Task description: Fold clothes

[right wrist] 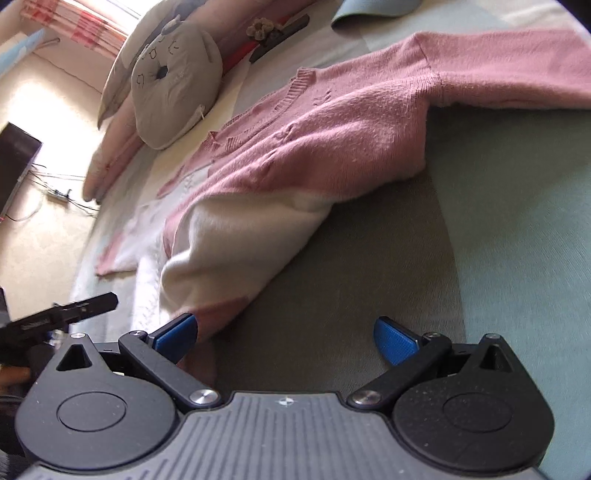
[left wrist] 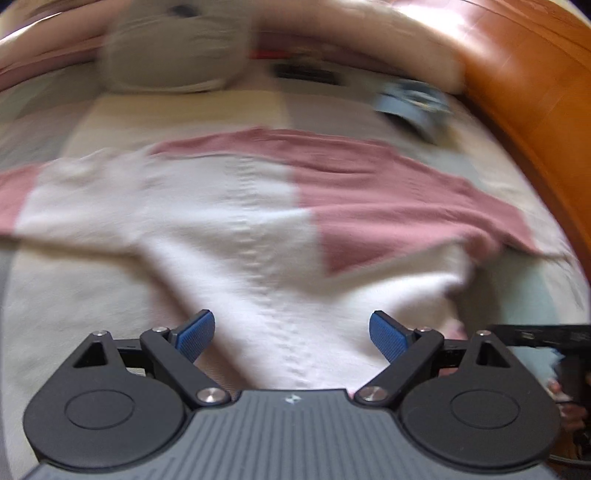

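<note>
Two jaws, both released w/ nothing between: left gripper (left wrist: 291, 334) has the pink-and-white knitted sweater (left wrist: 258, 221) straight ahead on the bed (left wrist: 74, 295), its length crosswise; right gripper (right wrist: 286, 338) sits beside the hem corner, nearer.

We see daylight in both views, soft and fairly bright. In the right wrist view it comes from the curtained window (right wrist: 79, 27) at top left, which is washed out, and glare whitens the wall (right wrist: 40, 110) beneath it. The sweater (right wrist: 332, 122) there is sharp enough to show its knit, and it casts a soft shadow on the bed (right wrist: 517, 221). The left wrist view is smeared by motion blur: the sweater (left wrist: 258, 221) and cushion (left wrist: 173, 48) lose all detail, while the left gripper (left wrist: 291, 334) stays crisp. Both pictures bow strongly toward dark rounded corners.
</note>
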### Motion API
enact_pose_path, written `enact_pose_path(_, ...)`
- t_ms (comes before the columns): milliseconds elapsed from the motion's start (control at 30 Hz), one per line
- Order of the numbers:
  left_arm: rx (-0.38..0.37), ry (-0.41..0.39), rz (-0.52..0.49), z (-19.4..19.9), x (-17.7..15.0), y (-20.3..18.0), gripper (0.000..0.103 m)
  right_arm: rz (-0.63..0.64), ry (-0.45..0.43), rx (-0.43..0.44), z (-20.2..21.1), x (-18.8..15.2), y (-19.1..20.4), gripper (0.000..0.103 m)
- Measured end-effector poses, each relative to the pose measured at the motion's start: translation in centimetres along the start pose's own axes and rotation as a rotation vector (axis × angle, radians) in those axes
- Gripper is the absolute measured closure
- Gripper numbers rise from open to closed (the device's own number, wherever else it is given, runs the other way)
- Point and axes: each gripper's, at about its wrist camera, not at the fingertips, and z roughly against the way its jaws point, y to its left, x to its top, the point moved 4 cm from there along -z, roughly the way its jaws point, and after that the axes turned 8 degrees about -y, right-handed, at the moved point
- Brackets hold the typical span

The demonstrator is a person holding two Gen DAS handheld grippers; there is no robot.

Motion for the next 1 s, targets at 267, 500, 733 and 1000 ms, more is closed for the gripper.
enact_pose_path(267,-0.272,0.034,-0.354,-0.3,-0.5,-7.3,0.012,0.046,-0.099,-0.275,3.9,-5.0,2.2,0.0)
enact_pose_path(500,-0.326,0.096,-0.53,-1.7,-3.2,-11.6,0.012,-0.098,-0.192,-0.394,7.5,-10.1,2.4,0.0)
enact_pose_path(733,-0.151,0.092,-0.658,-3.6,-5.7,-12.3,0.012,-0.109,-0.224,-0.429,8.8,-11.5,2.8,0.0)
enact_pose_path(1000,-0.017,0.066,-0.499,-3.1,-4.1,-9.2,0.012,-0.039,-0.176,-0.333,7.2,-8.9,1.3,0.0)
